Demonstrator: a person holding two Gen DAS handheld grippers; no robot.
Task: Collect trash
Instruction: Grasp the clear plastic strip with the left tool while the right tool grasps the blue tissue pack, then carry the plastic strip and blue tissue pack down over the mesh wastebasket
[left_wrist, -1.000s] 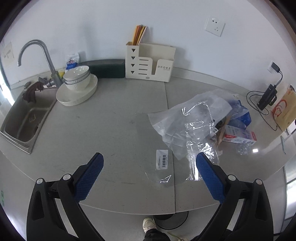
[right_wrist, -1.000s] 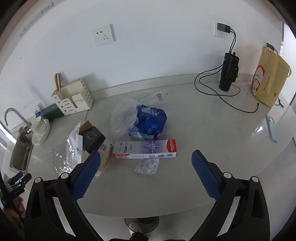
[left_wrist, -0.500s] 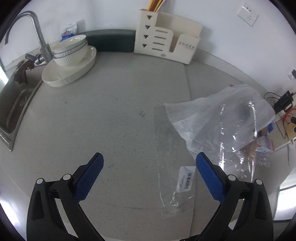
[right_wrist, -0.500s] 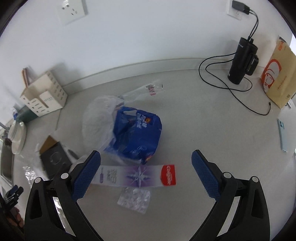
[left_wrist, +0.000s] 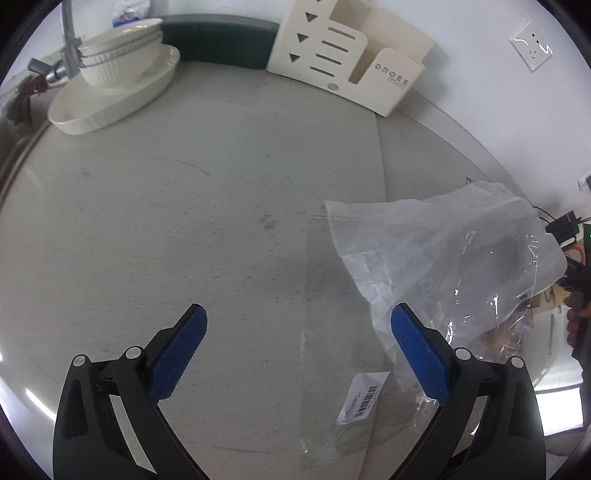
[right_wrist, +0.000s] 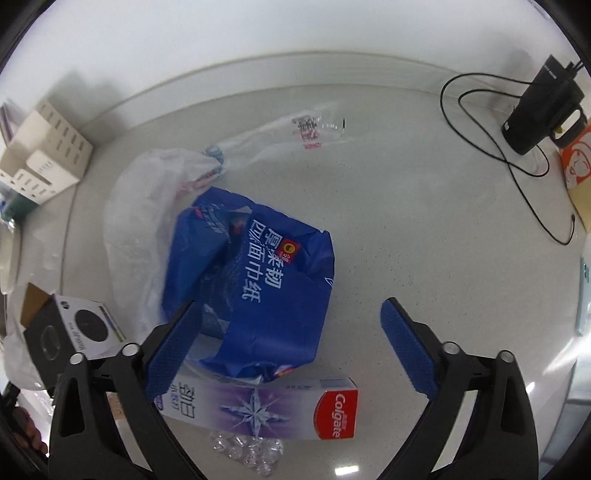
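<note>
Both tools have dropped closer to the surface (left_wrist: 221, 206) since a second ago, and the litter now fills more of each view.

Left tool (left_wrist: 298, 354) hangs with its pads wide apart and nothing between them, over the flat clear plastic sleeve (left_wrist: 332, 332) with its barcode label (left_wrist: 364, 402) at lower centre; the crumpled clear bag (left_wrist: 443, 258) lies at the right, its edge just beside the right pad. Right tool (right_wrist: 291, 349) is likewise spread and holding nothing, straddling the blue tissue pack (right_wrist: 255, 280) at centre frame, with the toothpaste box (right_wrist: 266, 406) just below it and the blister sheet (right_wrist: 245, 450) at the bottom edge. Judged, each stance is a pre-grasp alignment over its own item; thin film lying flat may resist pinching.
</note>
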